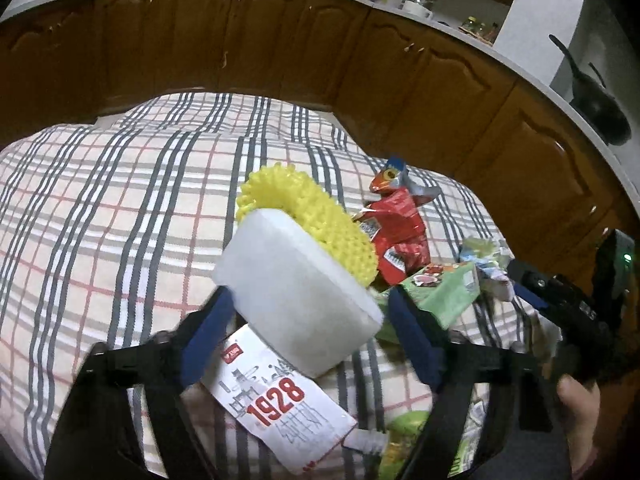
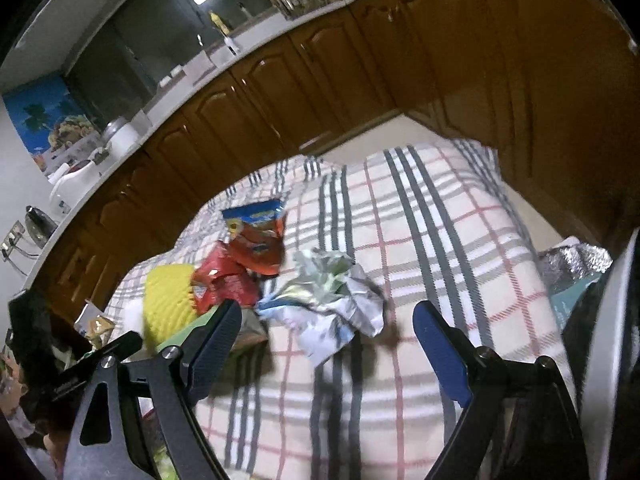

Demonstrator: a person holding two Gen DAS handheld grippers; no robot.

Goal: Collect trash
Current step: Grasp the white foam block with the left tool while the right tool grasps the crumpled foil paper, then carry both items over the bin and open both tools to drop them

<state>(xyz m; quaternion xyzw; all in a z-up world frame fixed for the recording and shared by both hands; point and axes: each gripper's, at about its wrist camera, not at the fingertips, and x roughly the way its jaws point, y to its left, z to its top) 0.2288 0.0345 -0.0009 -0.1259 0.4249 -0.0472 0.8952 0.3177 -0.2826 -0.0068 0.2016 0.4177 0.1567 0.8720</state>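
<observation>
My left gripper (image 1: 310, 300) is shut on a white sponge with a yellow bristly top (image 1: 296, 264) and holds it above the plaid cloth. Under it lie a white carton marked 1928 (image 1: 280, 404), a green packet (image 1: 440, 292) and a red snack wrapper (image 1: 396, 232). My right gripper (image 2: 326, 314) is open just above a crumpled silver and blue wrapper (image 2: 332, 300). Behind that wrapper lie an orange and blue snack bag (image 2: 258, 240) and the red wrapper (image 2: 222, 280). The yellow sponge top (image 2: 168, 300) shows at left.
A plaid cloth (image 1: 100, 220) covers the table. Brown kitchen cabinets (image 1: 240, 40) curve behind it under a grey counter with dishes. A black pan (image 1: 596, 108) sits on the counter at right. A silver foil bag (image 2: 576, 264) lies at the right edge.
</observation>
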